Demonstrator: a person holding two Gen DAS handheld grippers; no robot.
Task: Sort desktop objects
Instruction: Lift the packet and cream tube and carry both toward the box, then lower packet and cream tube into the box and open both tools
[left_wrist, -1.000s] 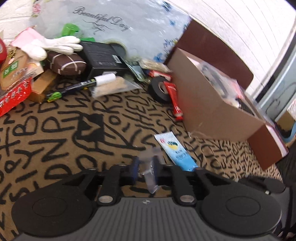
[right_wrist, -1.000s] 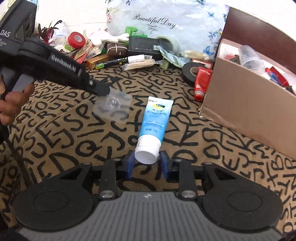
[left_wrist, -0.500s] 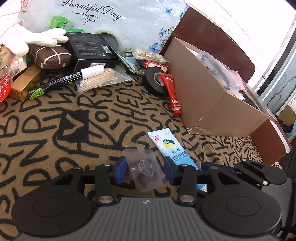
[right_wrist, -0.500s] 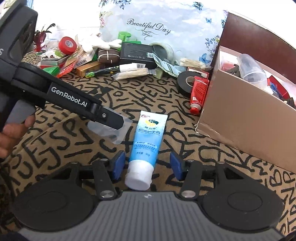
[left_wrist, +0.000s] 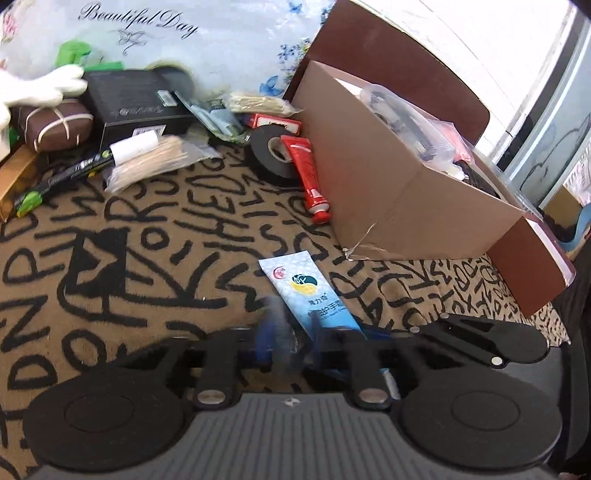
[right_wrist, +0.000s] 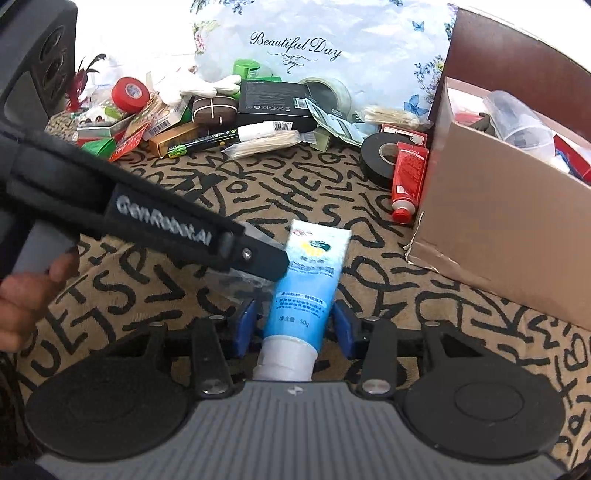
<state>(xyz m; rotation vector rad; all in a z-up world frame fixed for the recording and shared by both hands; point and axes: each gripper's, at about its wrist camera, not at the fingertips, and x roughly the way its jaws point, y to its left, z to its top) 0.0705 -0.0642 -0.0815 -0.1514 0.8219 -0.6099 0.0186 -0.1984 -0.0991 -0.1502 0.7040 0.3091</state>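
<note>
A blue hand-cream tube (right_wrist: 310, 280) with a white cap lies on the letter-patterned cloth; it also shows in the left wrist view (left_wrist: 310, 295). My right gripper (right_wrist: 293, 328) is open, its blue pads either side of the tube's lower body without clamping it. My left gripper (left_wrist: 290, 336) is blurred and nearly shut on a small clear plastic packet (right_wrist: 240, 282) just left of the tube. The left gripper's black body (right_wrist: 159, 225) crosses the right wrist view. A cardboard box (right_wrist: 506, 236) with several items inside stands to the right.
At the back lie black tape (right_wrist: 384, 155), a red tube (right_wrist: 406, 181), a black box (right_wrist: 277, 103), a marker (right_wrist: 218, 138), red tape (right_wrist: 129, 94), a brown pouch (right_wrist: 214, 109) and a "Beautiful Day" bag (right_wrist: 314, 44). A dark brown board (left_wrist: 406, 66) stands behind the box.
My right gripper opened wide, then moved forward around the tube's body. My left gripper opened, dropped beside the tube and closed again on the clear packet.
</note>
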